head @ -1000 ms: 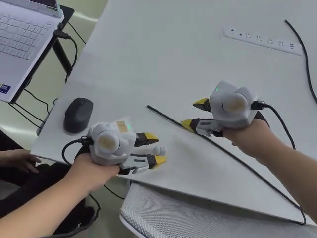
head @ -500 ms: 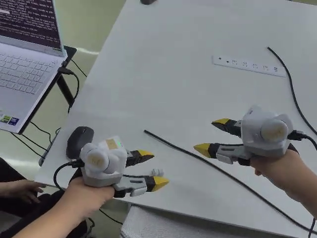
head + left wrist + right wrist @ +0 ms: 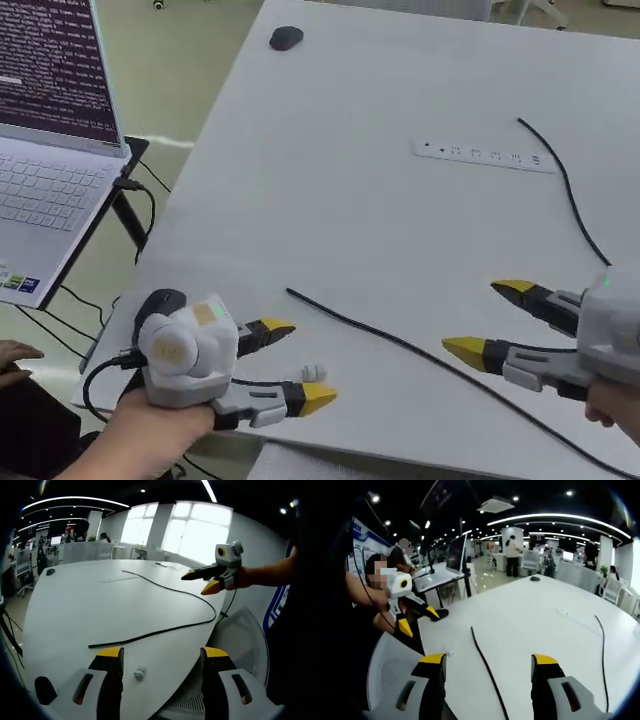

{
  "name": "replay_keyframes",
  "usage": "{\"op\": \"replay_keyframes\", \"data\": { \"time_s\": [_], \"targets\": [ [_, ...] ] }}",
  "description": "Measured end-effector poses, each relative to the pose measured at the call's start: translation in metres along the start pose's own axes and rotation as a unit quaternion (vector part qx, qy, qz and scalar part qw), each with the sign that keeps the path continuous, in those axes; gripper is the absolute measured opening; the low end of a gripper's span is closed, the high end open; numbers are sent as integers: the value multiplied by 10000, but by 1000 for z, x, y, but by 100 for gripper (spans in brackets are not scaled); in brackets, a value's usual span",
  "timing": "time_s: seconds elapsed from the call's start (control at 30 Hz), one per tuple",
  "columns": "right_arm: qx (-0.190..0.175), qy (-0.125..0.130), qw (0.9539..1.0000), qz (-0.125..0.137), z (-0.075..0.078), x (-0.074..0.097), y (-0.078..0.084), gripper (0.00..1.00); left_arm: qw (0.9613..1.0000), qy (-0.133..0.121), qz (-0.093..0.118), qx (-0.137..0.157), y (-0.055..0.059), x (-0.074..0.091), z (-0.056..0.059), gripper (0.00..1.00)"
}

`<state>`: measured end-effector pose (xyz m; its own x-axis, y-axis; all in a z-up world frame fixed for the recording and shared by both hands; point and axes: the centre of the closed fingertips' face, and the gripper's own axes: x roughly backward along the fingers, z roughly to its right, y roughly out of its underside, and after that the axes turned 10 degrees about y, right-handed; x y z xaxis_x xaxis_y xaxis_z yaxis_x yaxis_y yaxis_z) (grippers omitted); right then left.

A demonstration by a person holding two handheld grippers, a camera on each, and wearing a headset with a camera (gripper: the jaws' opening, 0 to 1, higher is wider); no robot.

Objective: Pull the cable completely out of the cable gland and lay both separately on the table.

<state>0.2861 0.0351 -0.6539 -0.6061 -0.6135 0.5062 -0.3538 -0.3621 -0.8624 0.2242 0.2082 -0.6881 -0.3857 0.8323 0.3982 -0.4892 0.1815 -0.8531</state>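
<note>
Right gripper (image 3: 485, 317) farther off; cable (image 3: 360, 325), gland (image 3: 313, 373) apart

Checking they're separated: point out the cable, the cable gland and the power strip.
Thin black cable (image 3: 340, 316), head view, near its free end.
Small white plastic cable gland (image 3: 313, 373), head view, on its body.
Long white power strip (image 3: 480, 156), head view, on its top face.

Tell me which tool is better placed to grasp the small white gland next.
Left. The cable gland lies between the open jaws of the left tool; the right tool, also open, is farther off, by the black cable.
</note>
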Motion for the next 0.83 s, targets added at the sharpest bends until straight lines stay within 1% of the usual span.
{"op": "replay_keyframes", "data": {
  "time_s": [0.07, 0.17, 0.2, 0.37, 0.47, 0.57, 0.63, 0.7, 0.73, 0.77, 0.83],
  "targets": [
    [-70, 46, 10000, 18, 2, 9, 5, 71, 10000, -13, -15, -3, 0, 1, 1, 64],
    [-217, 122, 9997, 77, 6, 24, 14, 73, 10000, -61, 27, 0, -2, 2, 6, 66],
    [-228, 129, 9996, 84, 7, 26, 15, 73, 10000, -68, 30, -5, -2, 2, 6, 67],
    [-241, 149, 9995, 129, 7, 44, 33, 79, 9999, -131, 42, -66, -2, 2, 17, 70],
    [-360, 152, 9991, 164, 10, 51, 46, 83, 9999, -142, 31, -39, 0, 1, 21, 71],
    [-403, 139, 9991, 75, 12, 57, 60, 86, 9998, -151, -58, -68, 3, -1, 24, 74],
    [-476, 119, 9988, 40, 12, 61, 65, 89, 9998, -179, -89, -95, 2, -2, 25, 77],
    [-417, 83, 9991, -20, 12, 65, 71, 91, 9998, -188, -97, -68, 3, -2, 24, 79],
    [-306, 30, 9994, -126, 10, 67, 76, 93, 9997, -210, -133, -45, 4, -2, 23, 80],
    [-275, 8, 9994, -195, 10, 68, 80, 95, 9996, -233, -173, -23, 6, -2, 21, 81],
    [-330, -32, 9990, -306, 11, 70, 87, 98, 9991, -291, -289, 64, 12, -2, 18, 84]
  ]
}}
